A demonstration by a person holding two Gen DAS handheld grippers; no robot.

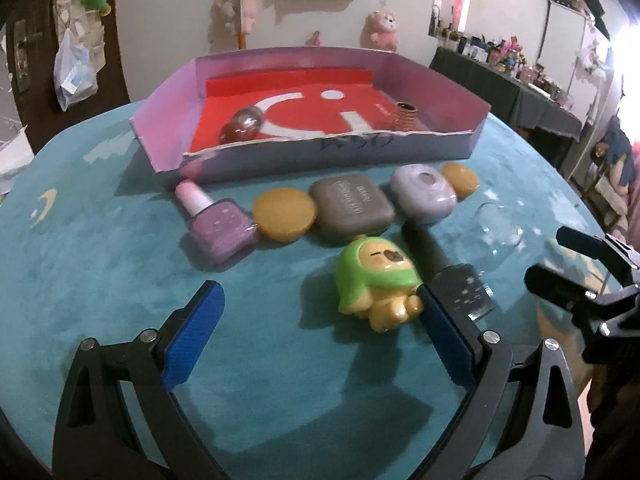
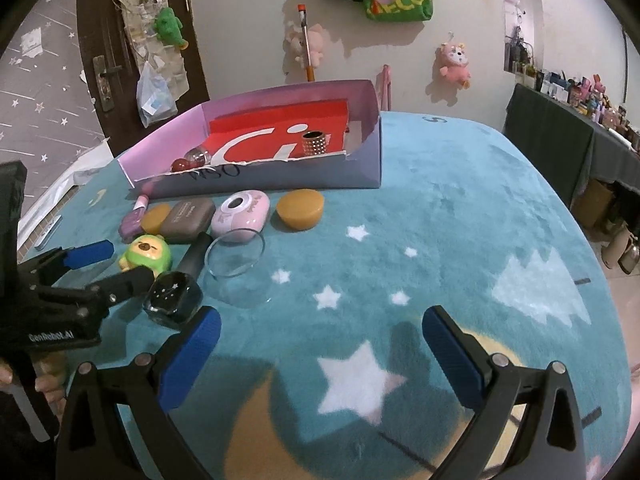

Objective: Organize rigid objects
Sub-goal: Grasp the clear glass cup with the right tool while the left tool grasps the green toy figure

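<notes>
A shallow cardboard box with a red floor stands at the back of the teal rug; it holds a red ball and a studded ring. In front lie a purple polish bottle, two amber discs, a grey case, a lilac case, a green toy figure, a black bottle and a clear glass dish. My left gripper is open, with the toy near its right finger. My right gripper is open over bare rug.
The rug has white stars and a moon print. A dark side table crowded with small items stands at the right. A door and hung plush toys line the back wall.
</notes>
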